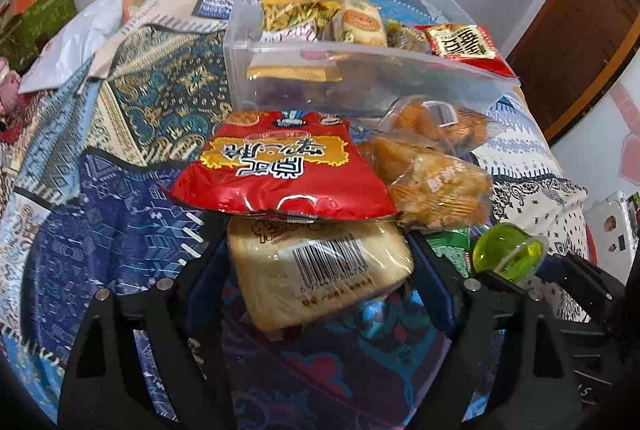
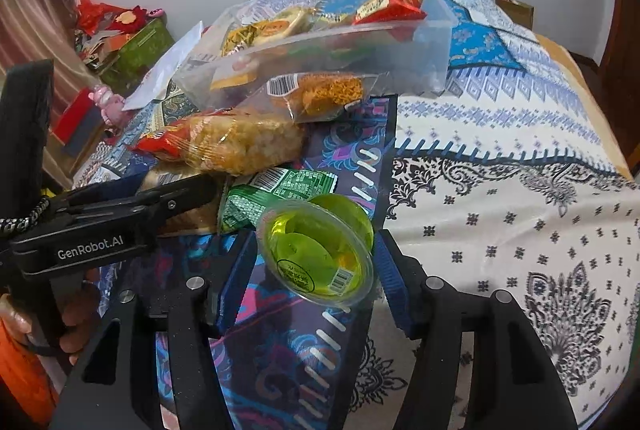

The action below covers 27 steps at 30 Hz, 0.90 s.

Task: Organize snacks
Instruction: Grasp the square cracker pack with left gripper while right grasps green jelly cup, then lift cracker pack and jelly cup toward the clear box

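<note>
My left gripper (image 1: 320, 270) is closed around a wrapped bread slice (image 1: 320, 270) with a barcode; a red snack bag (image 1: 280, 173) lies on its far end. My right gripper (image 2: 316, 262) is closed around a green jelly cup (image 2: 320, 254), which also shows in the left wrist view (image 1: 508, 254). A clear plastic bin (image 1: 360, 85) holding several snacks stands beyond on the bed; it also shows in the right wrist view (image 2: 420, 41). Orange cracker packs (image 1: 436, 189) and a pastry pack (image 1: 440, 121) lie in front of the bin. A green packet (image 2: 280, 193) lies by the cup.
Patterned quilts cover the bed (image 2: 520, 189). A white plastic bag (image 1: 76, 41) lies at the left. A green box with red items (image 1: 40, 13) stands by the wall. A wooden door (image 1: 580, 29) is at the right.
</note>
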Each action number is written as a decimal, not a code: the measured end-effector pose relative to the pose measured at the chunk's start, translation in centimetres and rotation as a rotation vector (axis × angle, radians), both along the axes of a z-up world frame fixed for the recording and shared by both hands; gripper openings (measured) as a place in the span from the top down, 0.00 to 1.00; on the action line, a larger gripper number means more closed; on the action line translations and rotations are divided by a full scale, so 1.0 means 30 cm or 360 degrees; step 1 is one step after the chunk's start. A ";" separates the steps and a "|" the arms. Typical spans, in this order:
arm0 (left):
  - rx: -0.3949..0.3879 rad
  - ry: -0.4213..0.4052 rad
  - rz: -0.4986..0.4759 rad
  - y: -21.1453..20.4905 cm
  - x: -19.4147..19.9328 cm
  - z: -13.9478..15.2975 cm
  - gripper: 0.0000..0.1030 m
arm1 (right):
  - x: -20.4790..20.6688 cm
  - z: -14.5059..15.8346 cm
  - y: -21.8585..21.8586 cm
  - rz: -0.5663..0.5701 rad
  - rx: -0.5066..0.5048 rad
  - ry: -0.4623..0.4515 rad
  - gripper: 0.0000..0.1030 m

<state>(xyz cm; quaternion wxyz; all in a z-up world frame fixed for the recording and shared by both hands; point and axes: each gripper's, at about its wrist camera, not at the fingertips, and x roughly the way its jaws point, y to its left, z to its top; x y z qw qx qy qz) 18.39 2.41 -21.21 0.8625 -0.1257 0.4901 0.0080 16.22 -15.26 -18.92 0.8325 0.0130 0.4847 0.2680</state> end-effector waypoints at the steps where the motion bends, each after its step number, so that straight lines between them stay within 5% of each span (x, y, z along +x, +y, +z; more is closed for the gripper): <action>1: -0.0003 -0.0005 0.0001 0.002 0.001 -0.003 0.17 | 0.004 -0.003 -0.001 -0.0002 0.0006 0.0002 0.45; 16: 0.0056 -0.0087 -0.0057 0.000 -0.113 0.036 0.19 | -0.013 0.025 -0.042 -0.0033 0.0075 -0.0022 0.46; 27: 0.0069 -0.0253 -0.0005 0.045 -0.223 0.186 0.19 | -0.037 0.137 -0.069 -0.0069 0.0127 -0.0143 0.46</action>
